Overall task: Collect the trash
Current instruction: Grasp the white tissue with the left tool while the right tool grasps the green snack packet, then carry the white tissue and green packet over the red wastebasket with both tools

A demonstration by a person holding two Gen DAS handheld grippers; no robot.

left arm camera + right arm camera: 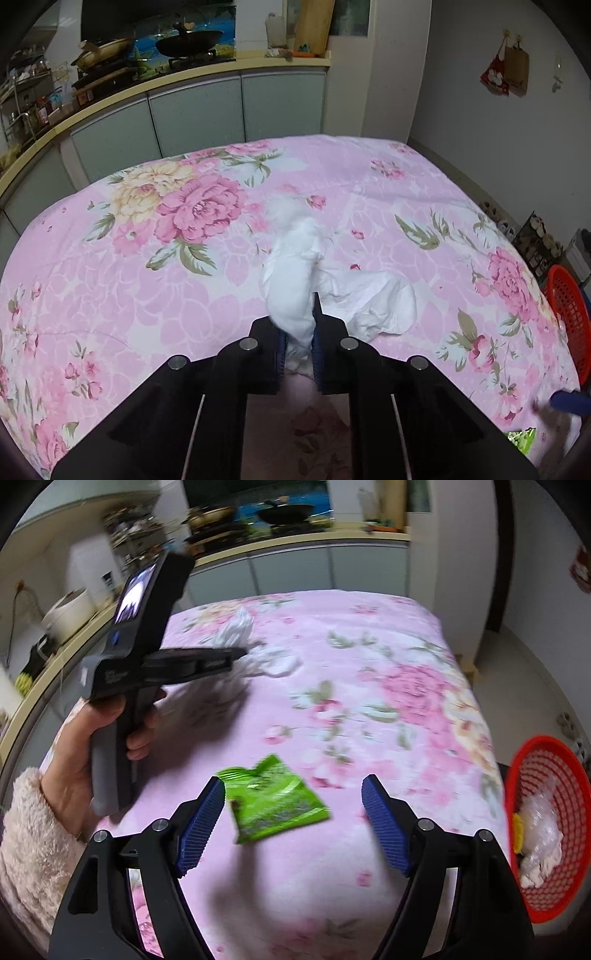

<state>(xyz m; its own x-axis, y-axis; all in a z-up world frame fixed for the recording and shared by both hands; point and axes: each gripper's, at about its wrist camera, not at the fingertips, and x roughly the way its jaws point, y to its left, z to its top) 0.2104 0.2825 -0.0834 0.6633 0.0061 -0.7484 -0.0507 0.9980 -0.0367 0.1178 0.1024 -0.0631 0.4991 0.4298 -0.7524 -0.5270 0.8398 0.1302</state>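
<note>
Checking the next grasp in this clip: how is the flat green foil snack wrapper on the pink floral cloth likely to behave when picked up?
The flat green foil snack wrapper looks empty and creased, so it is probably very light and floppy. Its glossy surface may slip between pads. Lying flat on the soft pink floral cloth, it may be hard to get under; the open right tool might pinch cloth too.

Both wrist views look steeply down over the floral-covered table [147,295] toward the kitchen cupboards [199,114]. The right view sits farther right. Both share the white tissue [295,280] and red basket [546,830].
</note>
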